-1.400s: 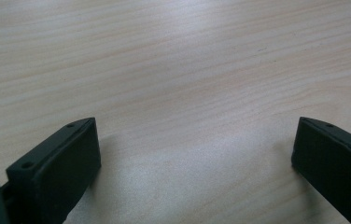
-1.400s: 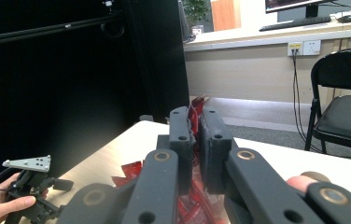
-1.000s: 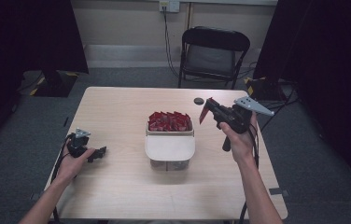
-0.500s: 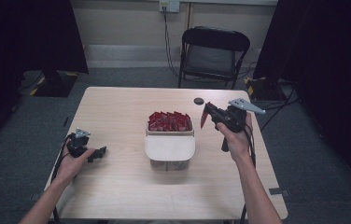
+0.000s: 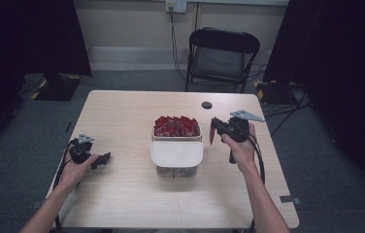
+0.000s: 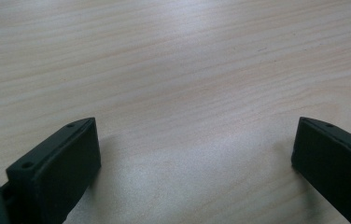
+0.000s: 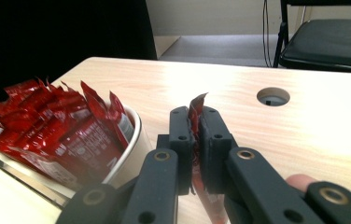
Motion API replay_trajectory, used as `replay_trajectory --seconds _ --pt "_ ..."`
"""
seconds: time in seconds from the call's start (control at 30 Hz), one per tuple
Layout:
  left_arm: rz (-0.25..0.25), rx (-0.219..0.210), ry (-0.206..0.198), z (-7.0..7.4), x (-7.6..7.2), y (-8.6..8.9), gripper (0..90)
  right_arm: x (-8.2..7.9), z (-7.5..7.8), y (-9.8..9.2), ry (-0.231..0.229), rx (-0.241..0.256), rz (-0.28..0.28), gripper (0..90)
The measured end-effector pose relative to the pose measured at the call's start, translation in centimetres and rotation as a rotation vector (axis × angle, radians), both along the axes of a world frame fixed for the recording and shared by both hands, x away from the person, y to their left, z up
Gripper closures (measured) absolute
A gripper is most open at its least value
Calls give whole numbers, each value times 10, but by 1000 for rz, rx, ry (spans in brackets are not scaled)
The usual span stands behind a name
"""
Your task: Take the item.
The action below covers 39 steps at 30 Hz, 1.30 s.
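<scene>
The table [image 5: 137, 194] has a pale wood-grain top with a smooth, faintly satin finish that catches a soft sheen in the left gripper view. The jaws of the left gripper [image 6: 194, 154] look like matt black plastic, slightly dusty. The right gripper [image 7: 195, 135] has the same matt black plastic, with brass-coloured metal rivets at the joints and a dull grey plate on top. The sachet [image 7: 196, 109] pinched in it is glossy red foil-like film, crinkled at its edge, like the packets [image 5: 175, 126] in the smooth white plastic container [image 5: 176, 153]. The chair [image 5: 222, 53] has a matt black seat on a black metal frame.
</scene>
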<state>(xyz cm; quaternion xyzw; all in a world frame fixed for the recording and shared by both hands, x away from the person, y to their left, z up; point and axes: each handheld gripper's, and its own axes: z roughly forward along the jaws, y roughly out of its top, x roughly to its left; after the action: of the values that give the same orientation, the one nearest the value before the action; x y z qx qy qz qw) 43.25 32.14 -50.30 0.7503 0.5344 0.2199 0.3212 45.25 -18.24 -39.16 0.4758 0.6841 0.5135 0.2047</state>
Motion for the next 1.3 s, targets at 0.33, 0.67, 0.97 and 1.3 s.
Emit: replay_trajectory --seconds 0.33,0.67,0.97,1.3 --pt "-3 2 1 0 0 0 7 4 -16 1 23 -17 -5 853" --pt "-3 2 1 0 0 0 6 3 -18 -2 37 -28 -11 851" --pt "0 0 0 0 0 0 6 -9 -19 -13 56 -60 10 849" --pt "-1 0 0 0 0 0 7 -24 -19 -14 55 -107 46 848"
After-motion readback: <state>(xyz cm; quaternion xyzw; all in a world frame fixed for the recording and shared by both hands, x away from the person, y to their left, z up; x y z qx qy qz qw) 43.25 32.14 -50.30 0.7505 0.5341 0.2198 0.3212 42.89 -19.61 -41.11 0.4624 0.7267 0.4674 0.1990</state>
